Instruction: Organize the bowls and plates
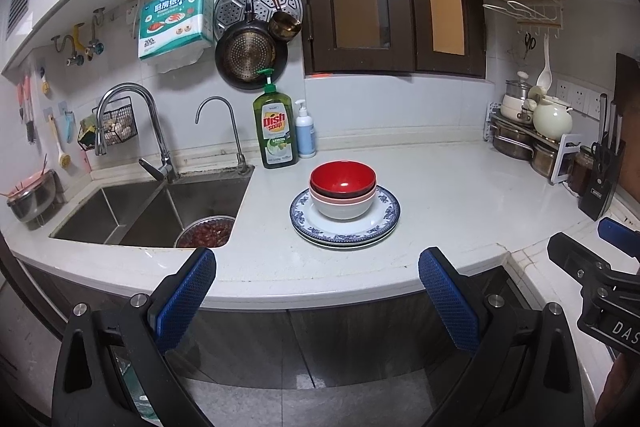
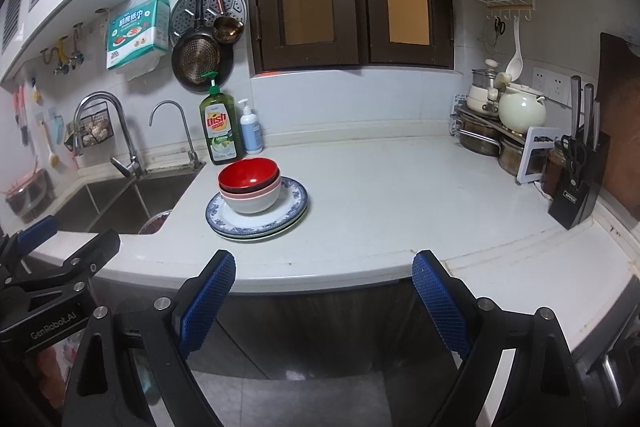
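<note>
Blue-padded tongs [image 1: 318, 291] [image 2: 324, 289] agape before stacked bowls [image 1: 343, 193]

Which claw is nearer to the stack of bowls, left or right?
Left, probably, by little. The left claw faces the stack of bowls almost straight; the right claw sits off to its right.

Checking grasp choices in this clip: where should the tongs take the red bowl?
Pinch the red bowl at its exposed rim, coming from above and the near side. It sits nested atop the other bowls, so only rim and upper wall stand free.
</note>
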A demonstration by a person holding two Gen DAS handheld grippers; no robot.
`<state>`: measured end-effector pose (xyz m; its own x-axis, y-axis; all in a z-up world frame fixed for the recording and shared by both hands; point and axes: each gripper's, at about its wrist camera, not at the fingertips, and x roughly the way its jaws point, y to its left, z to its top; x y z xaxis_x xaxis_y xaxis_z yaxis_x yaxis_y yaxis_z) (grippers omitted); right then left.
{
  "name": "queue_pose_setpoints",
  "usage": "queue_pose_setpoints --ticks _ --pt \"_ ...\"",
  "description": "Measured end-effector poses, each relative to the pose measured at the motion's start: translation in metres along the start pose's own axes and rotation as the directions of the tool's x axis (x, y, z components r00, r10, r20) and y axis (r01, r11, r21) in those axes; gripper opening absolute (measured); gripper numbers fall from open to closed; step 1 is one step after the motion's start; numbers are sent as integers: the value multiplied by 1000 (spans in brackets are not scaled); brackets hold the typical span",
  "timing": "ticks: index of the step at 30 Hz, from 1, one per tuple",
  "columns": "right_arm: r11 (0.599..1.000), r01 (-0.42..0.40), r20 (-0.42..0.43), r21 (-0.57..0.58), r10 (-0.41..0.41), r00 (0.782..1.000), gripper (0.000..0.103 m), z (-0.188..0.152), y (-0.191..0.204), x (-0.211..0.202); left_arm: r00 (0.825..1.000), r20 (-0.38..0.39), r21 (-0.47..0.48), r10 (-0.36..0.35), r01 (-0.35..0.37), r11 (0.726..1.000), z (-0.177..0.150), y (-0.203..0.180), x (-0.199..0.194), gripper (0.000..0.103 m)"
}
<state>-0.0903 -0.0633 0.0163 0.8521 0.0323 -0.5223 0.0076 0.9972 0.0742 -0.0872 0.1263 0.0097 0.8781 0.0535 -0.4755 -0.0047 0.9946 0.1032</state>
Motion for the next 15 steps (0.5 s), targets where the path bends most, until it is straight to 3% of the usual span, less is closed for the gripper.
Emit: queue_pose_setpoints --ticks 15 --pt "1000 -4 9 4 4 1000 91 1 -1 -4 1000 9 8 -1 1 1000 3 -3 -3 103"
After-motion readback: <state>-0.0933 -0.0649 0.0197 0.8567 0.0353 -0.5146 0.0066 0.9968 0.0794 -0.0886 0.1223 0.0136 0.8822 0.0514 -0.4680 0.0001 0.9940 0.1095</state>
